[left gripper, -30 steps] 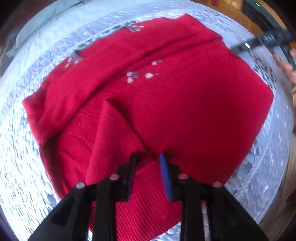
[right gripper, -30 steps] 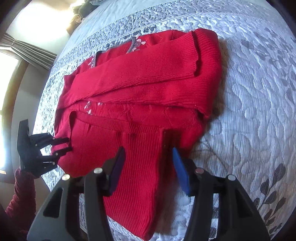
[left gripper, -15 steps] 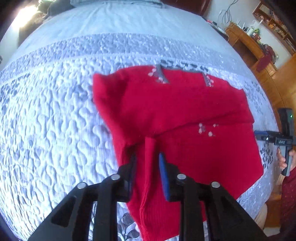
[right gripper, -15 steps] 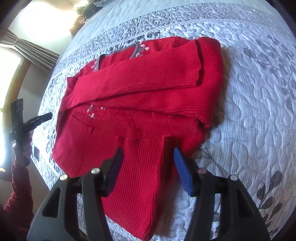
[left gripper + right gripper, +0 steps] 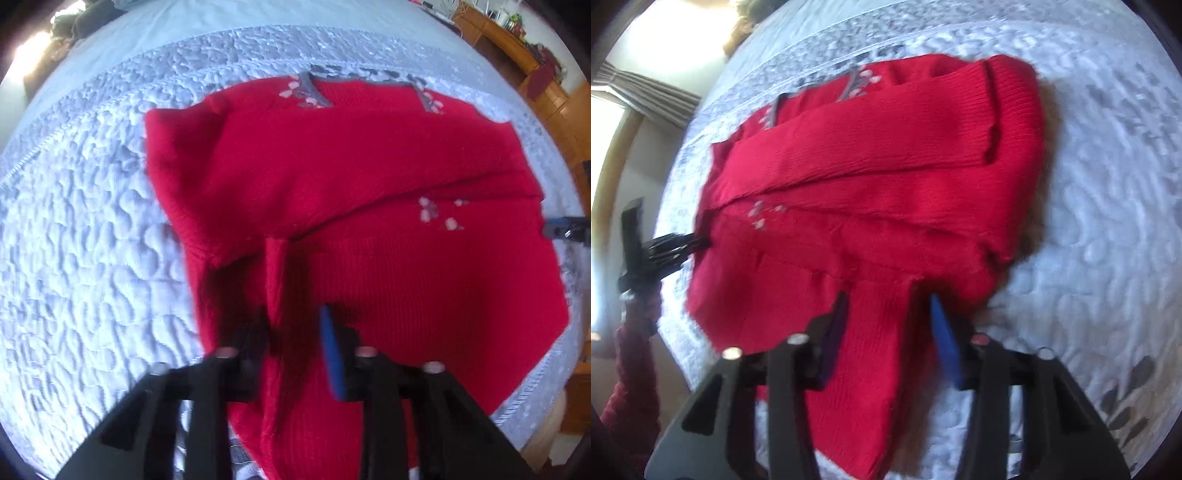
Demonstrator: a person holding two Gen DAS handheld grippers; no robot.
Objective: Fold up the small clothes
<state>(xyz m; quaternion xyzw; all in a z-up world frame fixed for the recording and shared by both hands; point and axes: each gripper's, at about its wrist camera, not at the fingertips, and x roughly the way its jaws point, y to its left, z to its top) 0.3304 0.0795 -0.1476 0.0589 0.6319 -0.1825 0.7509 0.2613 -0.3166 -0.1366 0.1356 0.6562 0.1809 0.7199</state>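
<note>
Both grippers' fingers just closed in — left gripper (image 5: pixel 293 334) pinching sweater (image 5: pixel 369 192) fold.

Sunlit bdrm, quilted bed (image 5: pixel 92 221), wood dresser (image 5: pixel 517 44)

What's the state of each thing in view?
red sweater: on the bedspread, sleeves folded across the front.
left hand-held gripper: jaws have just been closing, pinching a sweater fold.
right hand-held gripper: jaws have just been closing, gripping the hem flap.
</note>
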